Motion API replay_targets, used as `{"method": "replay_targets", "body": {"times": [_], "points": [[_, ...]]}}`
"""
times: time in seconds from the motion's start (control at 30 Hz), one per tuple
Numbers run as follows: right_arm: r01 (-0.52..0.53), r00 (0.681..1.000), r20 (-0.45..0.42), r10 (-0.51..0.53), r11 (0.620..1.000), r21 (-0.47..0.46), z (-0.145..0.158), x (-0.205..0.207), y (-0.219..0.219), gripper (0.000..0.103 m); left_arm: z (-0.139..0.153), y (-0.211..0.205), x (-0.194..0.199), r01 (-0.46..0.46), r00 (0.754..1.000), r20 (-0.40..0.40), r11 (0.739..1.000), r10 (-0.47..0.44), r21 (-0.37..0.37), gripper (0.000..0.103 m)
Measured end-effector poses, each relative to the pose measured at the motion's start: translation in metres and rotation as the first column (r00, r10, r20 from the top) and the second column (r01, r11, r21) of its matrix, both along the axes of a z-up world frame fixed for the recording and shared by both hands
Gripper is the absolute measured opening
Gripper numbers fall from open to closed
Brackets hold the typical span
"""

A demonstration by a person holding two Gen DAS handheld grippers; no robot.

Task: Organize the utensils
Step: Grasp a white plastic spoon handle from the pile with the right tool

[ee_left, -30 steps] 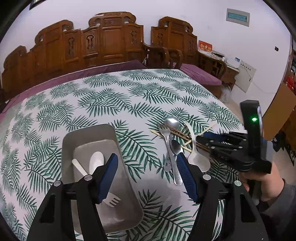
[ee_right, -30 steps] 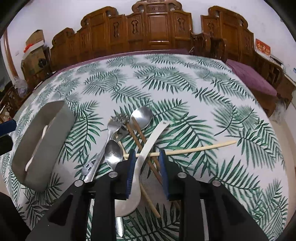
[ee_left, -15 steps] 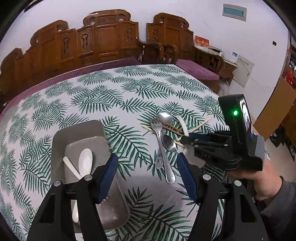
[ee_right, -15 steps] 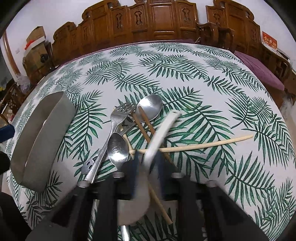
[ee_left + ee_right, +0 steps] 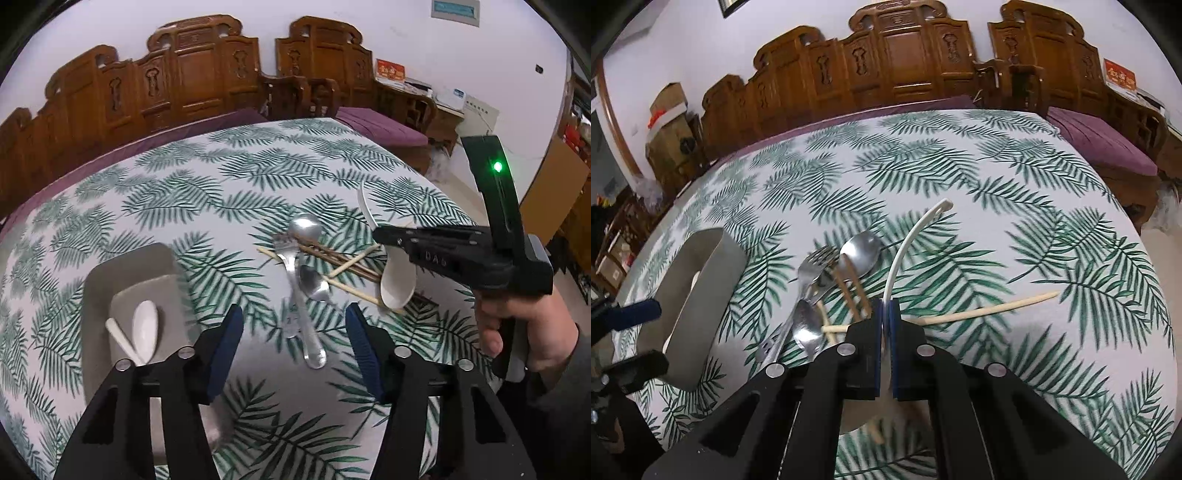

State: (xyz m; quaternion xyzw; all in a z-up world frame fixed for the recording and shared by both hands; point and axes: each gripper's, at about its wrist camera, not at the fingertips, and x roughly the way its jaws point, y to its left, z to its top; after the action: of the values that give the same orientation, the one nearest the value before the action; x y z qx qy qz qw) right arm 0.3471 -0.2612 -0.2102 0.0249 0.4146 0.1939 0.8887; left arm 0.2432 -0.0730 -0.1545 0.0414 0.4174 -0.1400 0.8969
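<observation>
Utensils lie heaped on the leaf-print tablecloth (image 5: 960, 177): a metal fork (image 5: 812, 266), two metal spoons (image 5: 860, 251) and crossed chopsticks (image 5: 982, 308), with the grey tray (image 5: 122, 266) well to their left already holding white pieces. Your right gripper (image 5: 885, 314) has just closed its jaws and now pinches the white plastic spoon (image 5: 908, 240) by its thin handle, bowl hanging clear of the cloth. Your left gripper (image 5: 293, 332) has its fingers spread, narrowing, over the metal spoon handle, gripping nothing. Risk: the edge-on pinch may let the spoon swivel or slip in transit; its bowl could also drag the chopsticks beneath.
</observation>
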Motion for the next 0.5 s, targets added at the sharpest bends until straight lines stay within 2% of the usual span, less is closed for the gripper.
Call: {"method": "replay_targets", "body": {"times": [0.2,0.33,0.5], "points": [[0.021,1.0,-0.002,-0.021,1.0,-0.002,-0.003,0.007,-0.015,0.005,-0.016,-0.018,0.022,0.028,0.998,-0.054,0.999,-0.026,0.041,0.034],[0.027,1.0,-0.006,-0.027,1.0,0.01,-0.004,0.008,-0.019,0.005,-0.035,-0.018,0.046,0.009,0.992,-0.126,0.999,-0.004,0.04,0.028],[0.014,1.0,-0.004,-0.014,1.0,0.015,-0.003,0.008,-0.016,0.005,-0.054,-0.018,0.066,-0.007,0.982,-0.189,0.999,0.016,0.048,0.026]]}}
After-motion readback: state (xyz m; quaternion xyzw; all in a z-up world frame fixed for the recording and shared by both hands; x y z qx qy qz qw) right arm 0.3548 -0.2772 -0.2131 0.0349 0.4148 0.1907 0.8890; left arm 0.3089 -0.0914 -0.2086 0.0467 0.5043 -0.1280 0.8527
